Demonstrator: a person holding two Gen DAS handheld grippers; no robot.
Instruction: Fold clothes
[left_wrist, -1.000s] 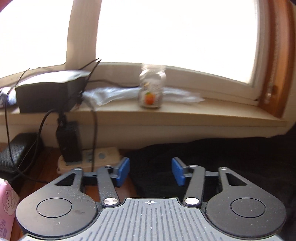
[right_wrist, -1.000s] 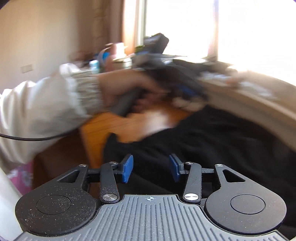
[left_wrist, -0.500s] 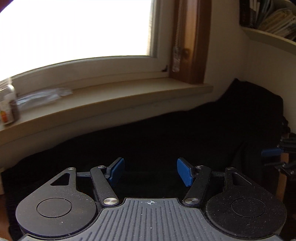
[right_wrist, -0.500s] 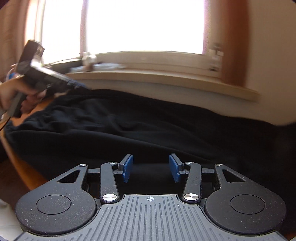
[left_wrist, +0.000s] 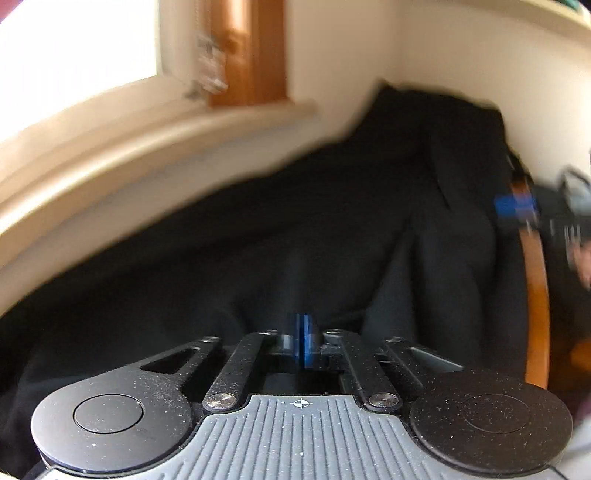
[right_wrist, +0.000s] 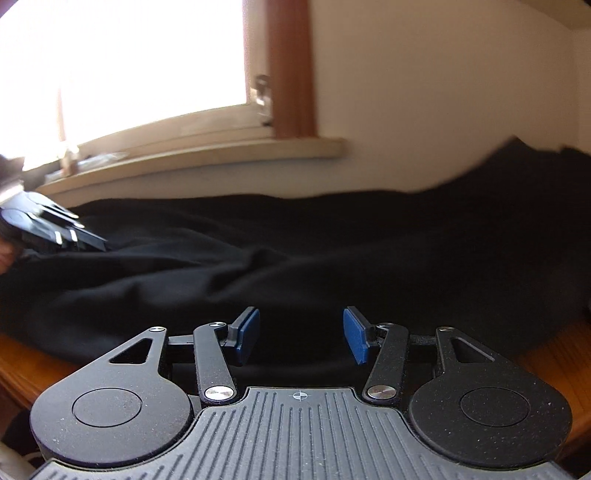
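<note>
A large black garment (left_wrist: 295, 236) lies spread over a wooden table below a window sill; it fills the middle of the right wrist view (right_wrist: 332, 251) too. My left gripper (left_wrist: 303, 341) is shut, its blue pads pressed together on the garment's near edge. My right gripper (right_wrist: 301, 334) is open, its blue pads held apart just over the garment's near edge, holding nothing. The left gripper shows at the far left of the right wrist view (right_wrist: 51, 230), and the right gripper shows blurred at the far right of the left wrist view (left_wrist: 517, 205).
The wooden table edge (right_wrist: 22, 369) shows at the lower left and lower right (right_wrist: 554, 350). A cream window sill (right_wrist: 207, 158) and wall run behind the garment. A brown window frame (right_wrist: 291, 66) stands above the sill.
My left gripper has shut on the garment's edge after being open. Both views have swung right along the garment. My right gripper stays open.
</note>
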